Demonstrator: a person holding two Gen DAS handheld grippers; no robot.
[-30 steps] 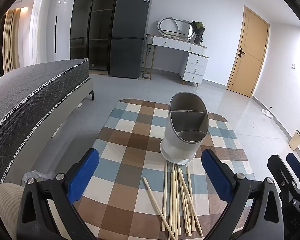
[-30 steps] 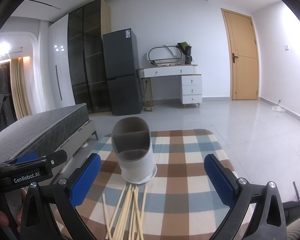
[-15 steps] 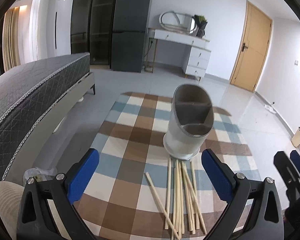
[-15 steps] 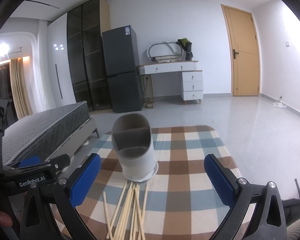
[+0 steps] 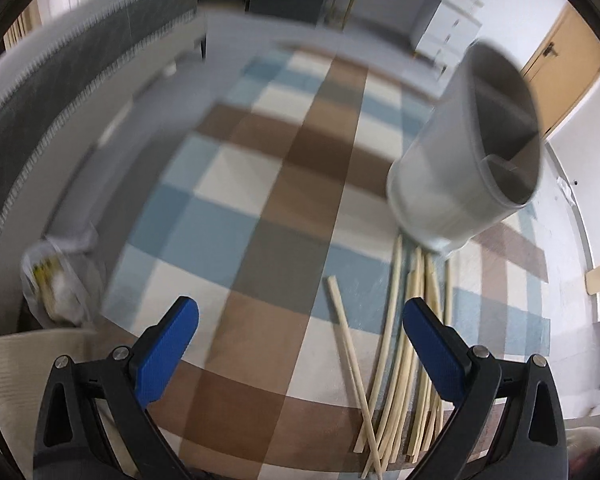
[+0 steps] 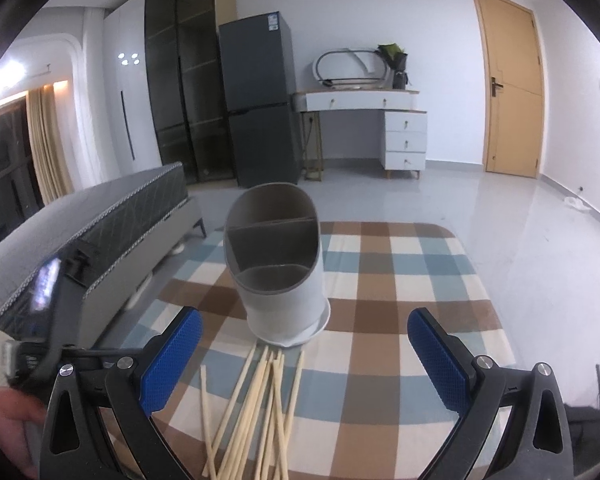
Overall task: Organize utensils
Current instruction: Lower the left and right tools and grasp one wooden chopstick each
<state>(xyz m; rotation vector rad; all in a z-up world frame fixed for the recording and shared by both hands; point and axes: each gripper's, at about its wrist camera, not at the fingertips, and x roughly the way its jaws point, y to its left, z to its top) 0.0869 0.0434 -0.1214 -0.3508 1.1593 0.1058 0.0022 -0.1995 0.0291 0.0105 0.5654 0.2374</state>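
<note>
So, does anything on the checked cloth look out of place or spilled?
Yes. The chopsticks lie loose and crossed in a fanned pile on the checked cloth, in front of the grey utensil holder, whose visible compartments look empty. The holder stands upright; nothing looks damaged.

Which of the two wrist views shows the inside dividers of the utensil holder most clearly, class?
The right wrist view: the utensil holder sits centred and sharp, its opening toward the camera, so the dividers between its compartments are plain. In the left wrist view the holder is off to the upper right, tilted and motion-blurred, with the dividers only vaguely visible.
</note>
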